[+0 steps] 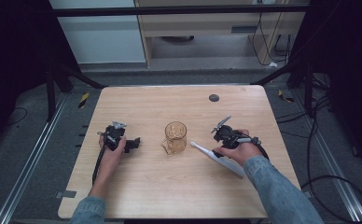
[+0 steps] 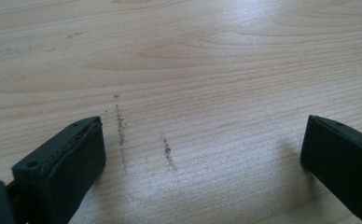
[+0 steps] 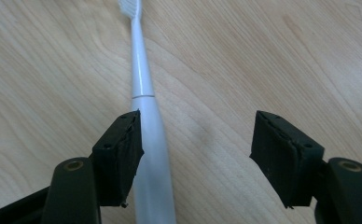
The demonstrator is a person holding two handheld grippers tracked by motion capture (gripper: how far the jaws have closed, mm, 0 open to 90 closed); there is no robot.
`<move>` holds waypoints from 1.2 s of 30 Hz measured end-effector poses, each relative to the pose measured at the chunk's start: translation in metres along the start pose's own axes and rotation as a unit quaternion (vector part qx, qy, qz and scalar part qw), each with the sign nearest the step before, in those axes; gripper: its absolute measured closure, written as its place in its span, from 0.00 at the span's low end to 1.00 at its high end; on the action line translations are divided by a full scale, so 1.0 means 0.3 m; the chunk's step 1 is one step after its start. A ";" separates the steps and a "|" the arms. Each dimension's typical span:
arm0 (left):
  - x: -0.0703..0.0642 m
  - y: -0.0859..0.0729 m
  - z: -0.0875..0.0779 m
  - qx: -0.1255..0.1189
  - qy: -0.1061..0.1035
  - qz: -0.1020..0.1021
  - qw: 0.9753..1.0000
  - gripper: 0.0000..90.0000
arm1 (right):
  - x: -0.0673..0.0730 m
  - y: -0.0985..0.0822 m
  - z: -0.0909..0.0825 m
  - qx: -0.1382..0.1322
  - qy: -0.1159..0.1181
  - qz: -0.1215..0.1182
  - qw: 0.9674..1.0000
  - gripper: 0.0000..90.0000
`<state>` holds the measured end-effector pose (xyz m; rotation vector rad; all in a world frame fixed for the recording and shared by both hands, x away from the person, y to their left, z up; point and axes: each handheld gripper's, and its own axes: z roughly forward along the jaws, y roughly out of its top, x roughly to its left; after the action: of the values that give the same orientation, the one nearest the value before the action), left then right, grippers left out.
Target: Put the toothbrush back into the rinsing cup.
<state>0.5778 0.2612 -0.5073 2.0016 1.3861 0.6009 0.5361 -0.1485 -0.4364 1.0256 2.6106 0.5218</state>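
The work looks to be at its very start: the white electric toothbrush (image 1: 216,157) lies flat on the bench (image 1: 179,196), not yet lifted, and the amber glass cup (image 1: 176,136) stands upright and empty just left of its brush head, so the likely job of standing the brush in the cup is still all to do. The right tool (image 1: 215,152) sits over the handle end; in the right gripper view its 2 jaws stand apart, released, with the toothbrush (image 3: 146,140) running up between them, lying against the inner edge of the left jaw and well clear of the other one, so nothing is clenched yet. My judgement is that the grasp is being lined up and that the squeeze, the lift and the carry to the cup remain. The left tool (image 1: 133,144) rests low on the bench to the left of the cup, jaws wide and released over bare wood with a few dark scuff marks (image 2: 121,123). The toothbrush is slim and smooth, with a thicker glossy handle, a thin seam ring where the narrower neck begins, and a small bristled head; it looks slippery and apt to roll
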 end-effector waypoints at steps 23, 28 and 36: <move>0.001 -0.002 -0.002 0.000 -0.002 0.001 1.000 0.00 | 0.030 -0.008 0.036 0.046 0.053 -0.034 0.997 0.62; 0.002 -0.002 -0.003 0.001 -0.003 0.002 1.000 0.00 | 0.037 -0.002 0.055 0.057 0.055 -0.037 0.996 0.59; 0.003 -0.003 -0.003 0.000 -0.003 0.003 1.000 0.00 | 0.048 -0.002 0.081 0.079 0.057 -0.050 0.994 0.61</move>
<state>0.5769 0.2625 -0.5072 2.0068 1.3777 0.5961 0.5351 -0.1336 -0.4602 0.9304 2.8252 0.3648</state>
